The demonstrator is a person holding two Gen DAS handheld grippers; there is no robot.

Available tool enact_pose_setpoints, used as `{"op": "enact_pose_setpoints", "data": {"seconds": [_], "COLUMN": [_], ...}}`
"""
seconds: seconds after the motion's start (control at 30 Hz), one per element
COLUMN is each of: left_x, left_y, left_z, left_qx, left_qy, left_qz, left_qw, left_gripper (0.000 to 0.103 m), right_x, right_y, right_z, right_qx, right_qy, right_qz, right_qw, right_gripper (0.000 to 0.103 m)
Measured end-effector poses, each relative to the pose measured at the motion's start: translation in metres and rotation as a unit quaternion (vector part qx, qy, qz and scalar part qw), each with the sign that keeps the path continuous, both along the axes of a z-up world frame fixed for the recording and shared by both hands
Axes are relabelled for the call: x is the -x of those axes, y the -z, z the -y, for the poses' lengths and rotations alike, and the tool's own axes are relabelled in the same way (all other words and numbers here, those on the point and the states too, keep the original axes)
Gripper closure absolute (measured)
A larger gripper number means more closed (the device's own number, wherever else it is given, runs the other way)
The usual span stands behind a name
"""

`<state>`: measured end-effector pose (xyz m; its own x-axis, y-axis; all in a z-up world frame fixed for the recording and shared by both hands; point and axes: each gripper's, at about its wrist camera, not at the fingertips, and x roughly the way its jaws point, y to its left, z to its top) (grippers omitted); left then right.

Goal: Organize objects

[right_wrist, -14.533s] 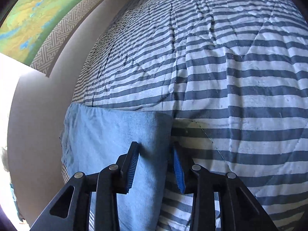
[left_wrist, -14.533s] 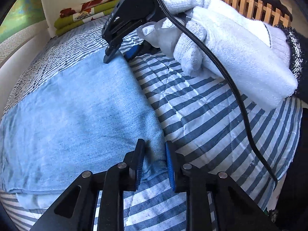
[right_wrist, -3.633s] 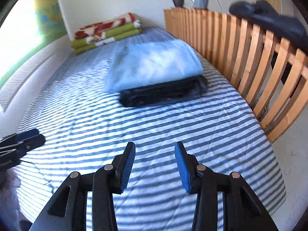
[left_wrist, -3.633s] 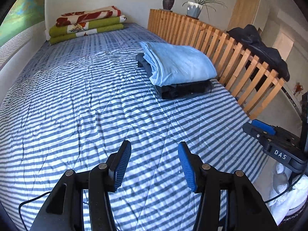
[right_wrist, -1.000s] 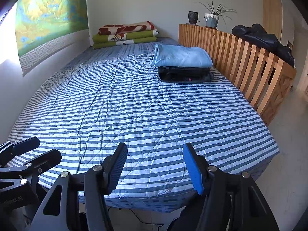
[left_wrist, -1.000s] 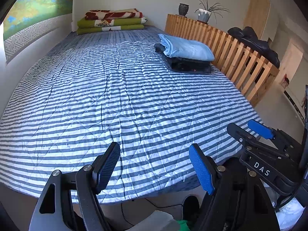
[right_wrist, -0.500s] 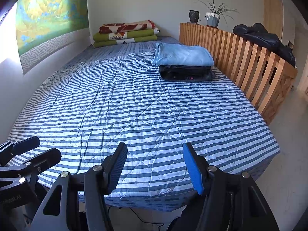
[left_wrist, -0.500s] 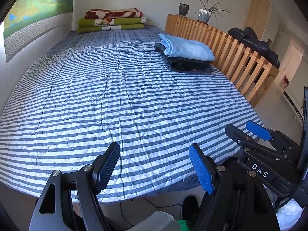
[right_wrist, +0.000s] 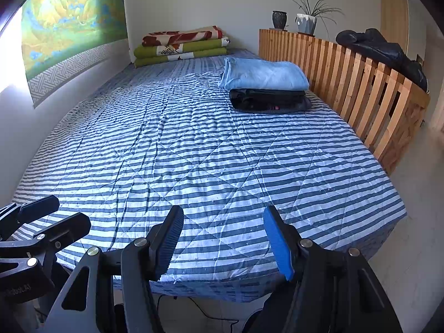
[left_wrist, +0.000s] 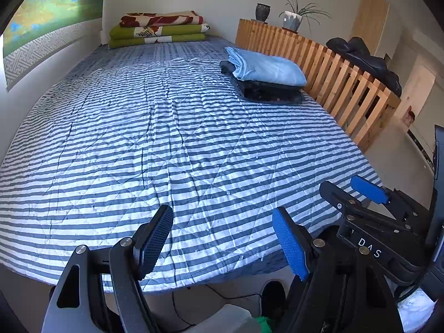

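A folded light blue cloth (left_wrist: 266, 68) lies on top of a folded black garment (left_wrist: 270, 91) at the far right of the striped bed (left_wrist: 166, 144), beside the wooden slat rail. Both show in the right wrist view, the blue cloth (right_wrist: 263, 76) over the black garment (right_wrist: 270, 101). My left gripper (left_wrist: 222, 238) is open and empty, held off the bed's near edge. My right gripper (right_wrist: 223, 240) is open and empty, also off the near edge. The right gripper shows in the left wrist view (left_wrist: 360, 197); the left gripper shows in the right wrist view (right_wrist: 41, 219).
Folded green and red blankets (left_wrist: 158, 29) lie at the head of the bed. A wooden slat rail (left_wrist: 327, 75) runs along the right side, with a black jacket (left_wrist: 366, 58) draped over it and two plant pots (left_wrist: 291, 18) at its far end. A cable (left_wrist: 222, 294) lies on the floor.
Since 14.5 s ago the blue cloth was let go and now lies on the black stack. Both grippers opened and drew back past the bed's near edge. Over the last second almost nothing moved.
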<state>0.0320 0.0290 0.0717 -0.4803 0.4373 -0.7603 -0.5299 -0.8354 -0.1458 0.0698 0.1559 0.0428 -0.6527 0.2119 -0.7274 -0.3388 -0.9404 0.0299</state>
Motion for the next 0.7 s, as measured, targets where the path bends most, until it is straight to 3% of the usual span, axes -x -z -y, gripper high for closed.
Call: {"op": "enact_pose_setpoints", "data": {"seconds": [0.7], "left_x": [0.0006], "left_y": [0.0045], "left_z": [-0.0007], "left_qx": [0.0], "left_qy": [0.003], "left_qz": [0.005], "left_qw": [1.0], "left_gripper": [0.026], "right_x": [0.0022], "right_y": [0.0048], "right_z": [0.003], "right_qx": [0.004], "right_qy": [-0.001], "right_qz": [0.007], "right_qw": [1.0], "right_gripper": [0.047]}}
